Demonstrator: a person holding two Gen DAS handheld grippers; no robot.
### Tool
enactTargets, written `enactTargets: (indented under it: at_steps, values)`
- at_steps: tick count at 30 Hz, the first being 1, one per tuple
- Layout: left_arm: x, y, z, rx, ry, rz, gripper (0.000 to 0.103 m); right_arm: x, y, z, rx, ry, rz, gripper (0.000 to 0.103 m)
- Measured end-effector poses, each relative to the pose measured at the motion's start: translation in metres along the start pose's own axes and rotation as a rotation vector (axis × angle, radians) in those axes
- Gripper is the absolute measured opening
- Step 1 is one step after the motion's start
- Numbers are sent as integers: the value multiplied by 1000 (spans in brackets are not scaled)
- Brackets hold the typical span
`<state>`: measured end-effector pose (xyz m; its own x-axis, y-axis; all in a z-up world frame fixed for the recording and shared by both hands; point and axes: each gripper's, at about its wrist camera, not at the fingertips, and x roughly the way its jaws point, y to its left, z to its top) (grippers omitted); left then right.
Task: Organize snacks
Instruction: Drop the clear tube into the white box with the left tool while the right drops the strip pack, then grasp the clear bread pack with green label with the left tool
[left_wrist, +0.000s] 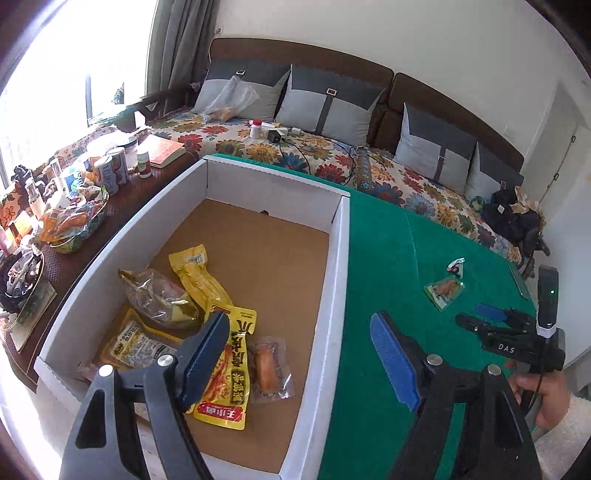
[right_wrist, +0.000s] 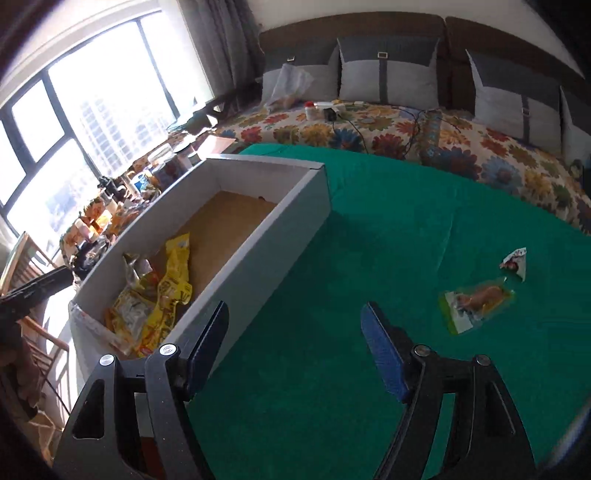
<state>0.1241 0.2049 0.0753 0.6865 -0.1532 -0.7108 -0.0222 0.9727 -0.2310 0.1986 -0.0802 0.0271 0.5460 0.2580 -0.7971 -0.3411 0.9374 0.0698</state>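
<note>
A white cardboard box (left_wrist: 341, 258) with a brown floor holds several snack packets: a yellow printed pack (left_wrist: 236, 369), a clear-wrapped sausage (left_wrist: 271, 369) and a crinkled gold bag (left_wrist: 159, 299). My left gripper (left_wrist: 299, 321) hangs open above the box's near right wall, with nothing between its pads. On the green cloth (right_wrist: 369, 221) to the right lie a green-edged snack packet (right_wrist: 476, 301) and a small white wrapper (right_wrist: 515, 263). My right gripper (right_wrist: 295, 310) stands open over the cloth beside the box (right_wrist: 258, 240), left of those two. In the left wrist view it (left_wrist: 480, 315) is near the packet (left_wrist: 445, 291).
A sofa (left_wrist: 332, 147) with a floral cover and grey cushions runs along the back, with a bottle, a charger and cables on it. Left of the box, a dark side table (left_wrist: 74, 258) carries cans, bottles and bagged snacks. A window (right_wrist: 74, 129) is at the left.
</note>
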Motion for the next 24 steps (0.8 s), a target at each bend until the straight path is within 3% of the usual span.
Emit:
enactTargets:
  at_steps: [5,8,11,15,20,22,23,24]
  values:
    - [48,-104,-23,111,94,-149,86,8,-117,-97,64,99,-252,77]
    - [95,-153,-51,144,180,-204,86,-9,-164,-139,101,88,-349,77]
    - [145,-191,-82,187,267,-211,86,-22,-188,-169,113,56,-412,77]
    - [193,-230,-116,315,313,-195,86,-31,-207,-190,149,-33,-396,81]
    - [214,-253,-132,464,261,-127,87,-27,-218,-186,220,-27,-347,87]
    - [217,-254,-135,505,250,-108,93,-27,-224,-187,254,-26,-327,91]
    - [218,-253,-137,507,252,-112,103,-29,-221,-191,254,-25,-331,91]
    - [218,-252,-140,504,231,-117,103,-29,-220,-191,250,-24,-336,92]
